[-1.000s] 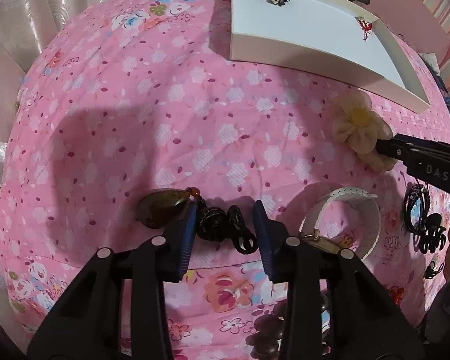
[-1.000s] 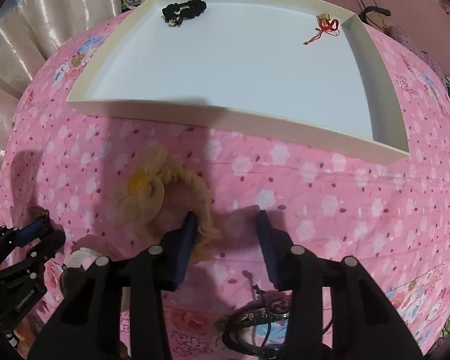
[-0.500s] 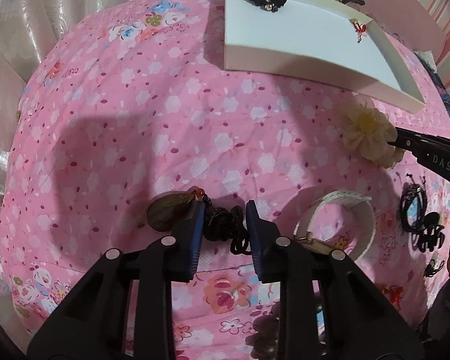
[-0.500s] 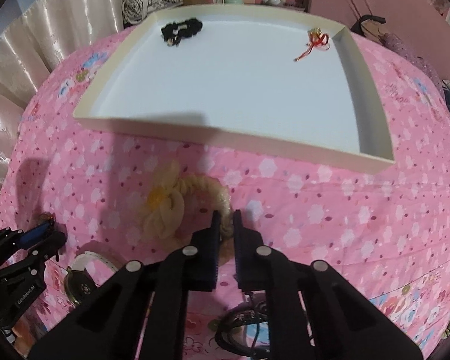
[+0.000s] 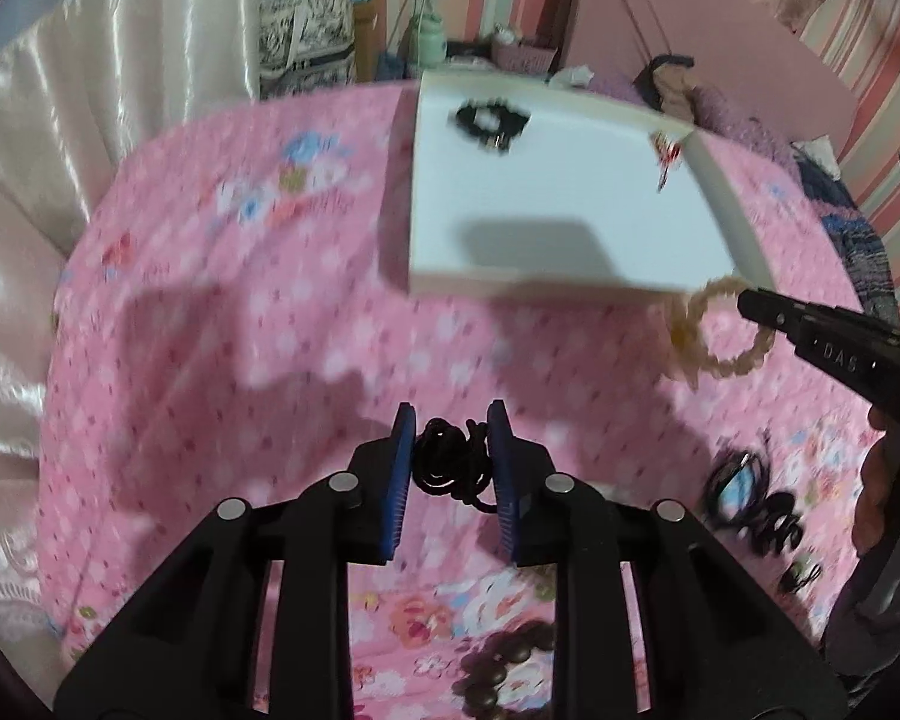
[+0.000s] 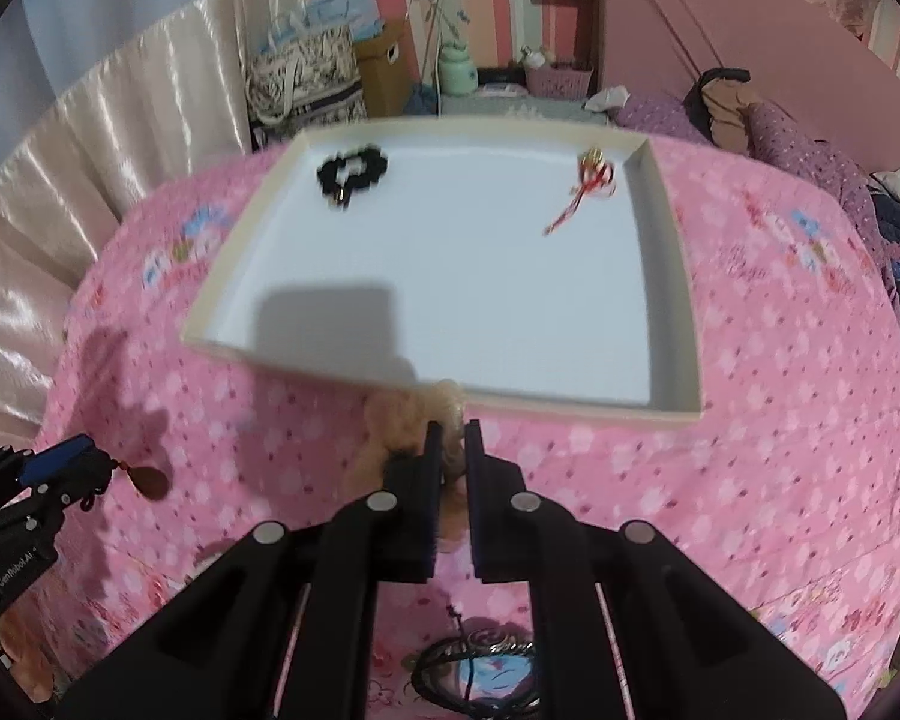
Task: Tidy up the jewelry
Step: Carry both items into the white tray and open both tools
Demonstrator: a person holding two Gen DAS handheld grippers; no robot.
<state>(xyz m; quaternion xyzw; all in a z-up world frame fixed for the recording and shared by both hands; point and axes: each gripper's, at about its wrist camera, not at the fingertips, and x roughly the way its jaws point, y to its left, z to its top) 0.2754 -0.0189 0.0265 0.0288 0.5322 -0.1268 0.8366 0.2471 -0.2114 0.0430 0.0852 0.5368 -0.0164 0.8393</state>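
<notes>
the left gripper (image 5: 450, 432), its jaws closing, pinches a black cord tangle (image 5: 447, 468) above the pink floral bedspread (image 5: 210, 330), and the right gripper (image 5: 750, 303) holds a cream scrunchie (image 5: 708, 330) near the white tray (image 5: 570, 222).

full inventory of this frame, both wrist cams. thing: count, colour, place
tray: 1, white, far side of bedspread
scrunchie: 1, black, tray's far-left corner
tassel charm: 1, red and gold, tray's far-right corner
flower hair tie: 1, cream, lifted near tray's front edge
cord necklace: 1, black with brown pendant, lifted
hair clips: several, black, bedspread right
bedspread: 1, pink floral
left gripper: closing on cord necklace
right gripper: shut on flower hair tie
</notes>
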